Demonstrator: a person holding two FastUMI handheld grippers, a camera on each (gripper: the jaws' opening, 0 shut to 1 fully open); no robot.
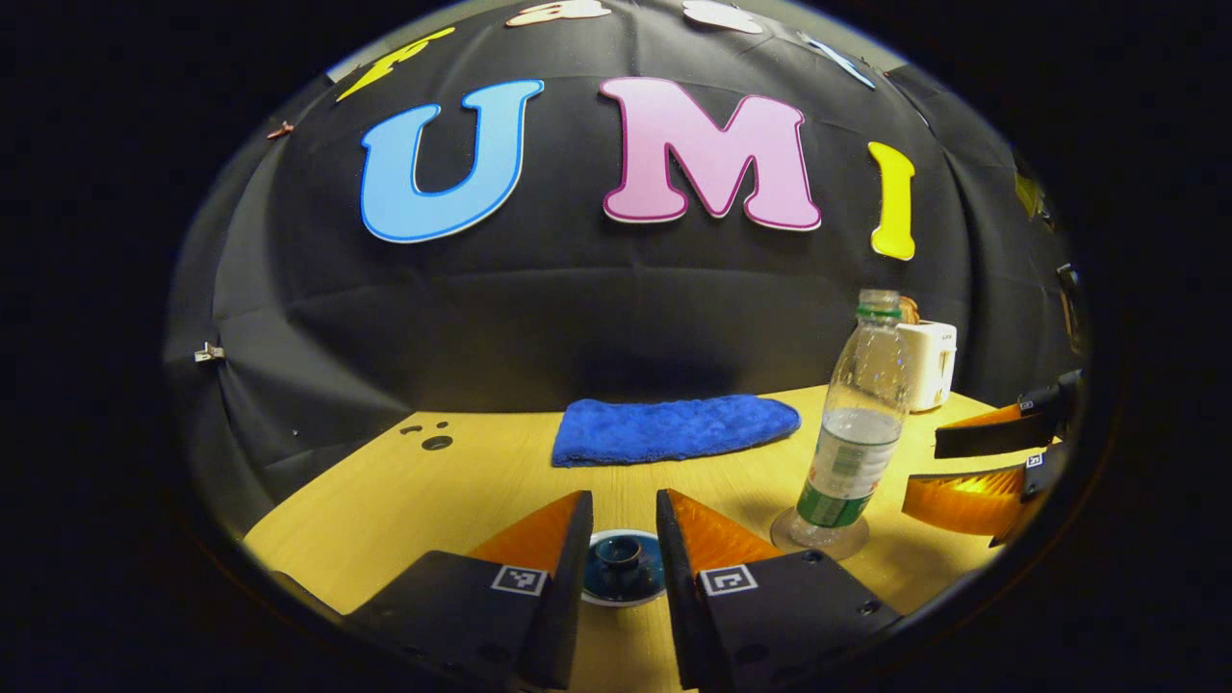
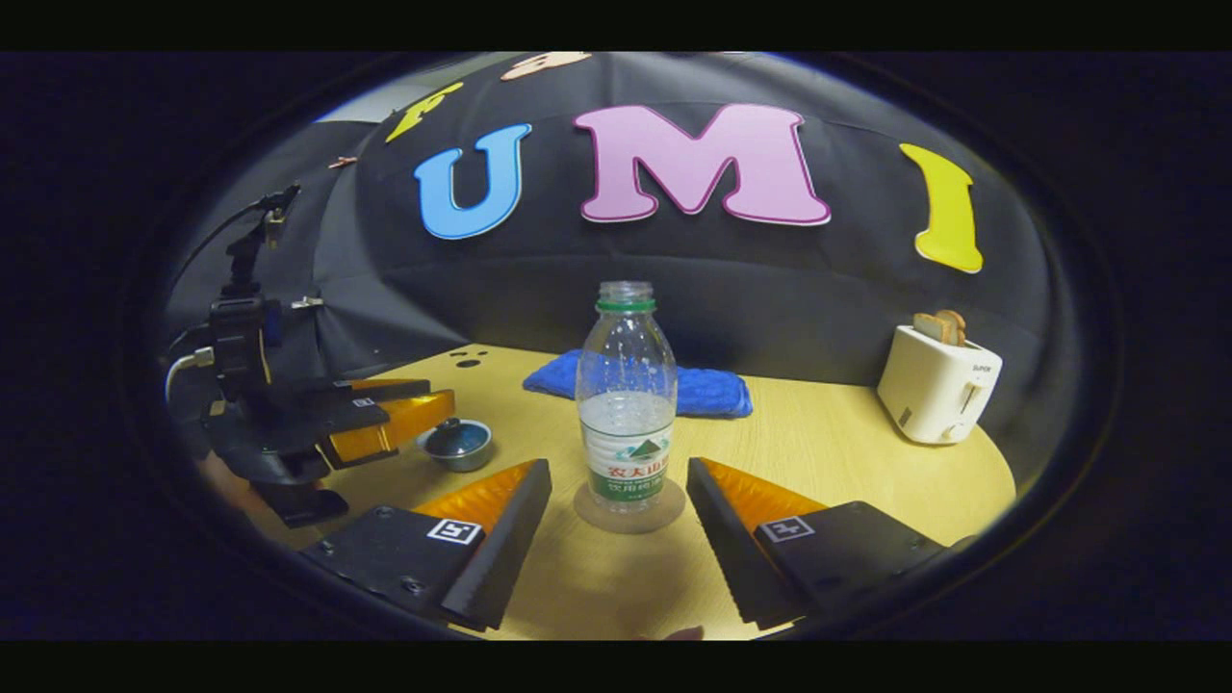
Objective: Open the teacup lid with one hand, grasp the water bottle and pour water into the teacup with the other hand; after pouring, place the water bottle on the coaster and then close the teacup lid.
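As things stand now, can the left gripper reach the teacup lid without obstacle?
Probably yes. The left gripper is open with the teacup lid framed between its fingers, not yet touched. The water bottle stands off to the side.

Both low views share the water bottle (image 1: 855, 423).

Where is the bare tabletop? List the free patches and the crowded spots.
Free: the stretch between the water bottle and the toaster, and the strip between the blue cloth and the teacup. Crowded: around the teacup, beside the left gripper, and the coaster under the bottle.
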